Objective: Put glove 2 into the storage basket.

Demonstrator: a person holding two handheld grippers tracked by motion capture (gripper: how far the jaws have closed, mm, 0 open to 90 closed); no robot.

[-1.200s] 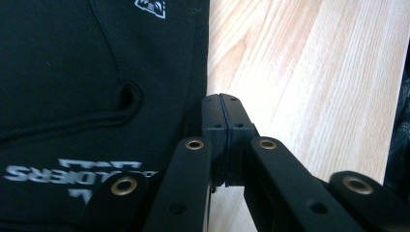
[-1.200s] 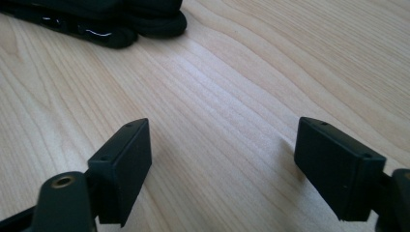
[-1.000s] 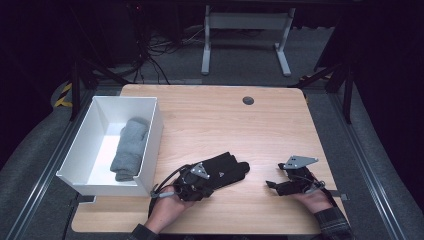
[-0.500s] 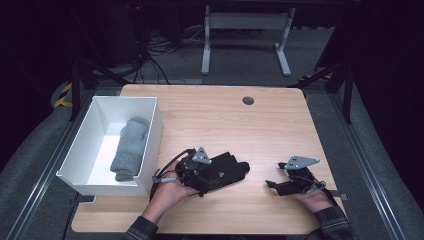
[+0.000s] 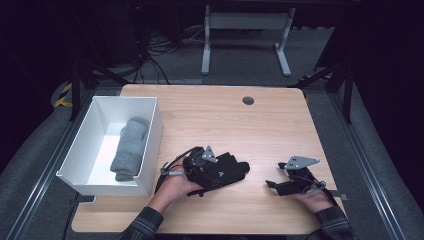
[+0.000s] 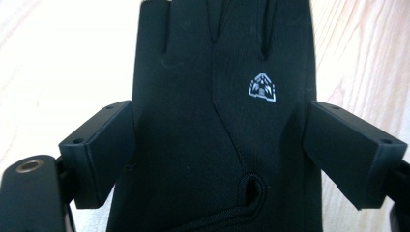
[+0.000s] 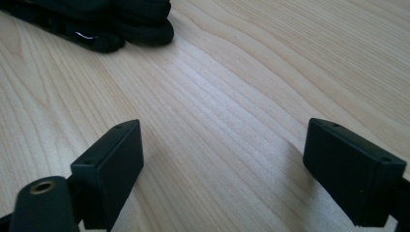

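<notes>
- We are seeing a grey towel (image 5: 129, 148) lying in the white bin (image 5: 151, 131) left of the black glove (image 6: 217, 121).
- Left gripper (image 5: 202, 167) jaws are standing apart, straddling the glove.
- Right gripper (image 5: 280, 184) jaws are standing apart over bare tabletop (image 7: 232, 96).

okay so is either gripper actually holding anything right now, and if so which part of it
Neither has closed on anything. The left gripper stands open astride the black glove, one jaw beside each edge of its palm. The right gripper is open over bare table.
</notes>
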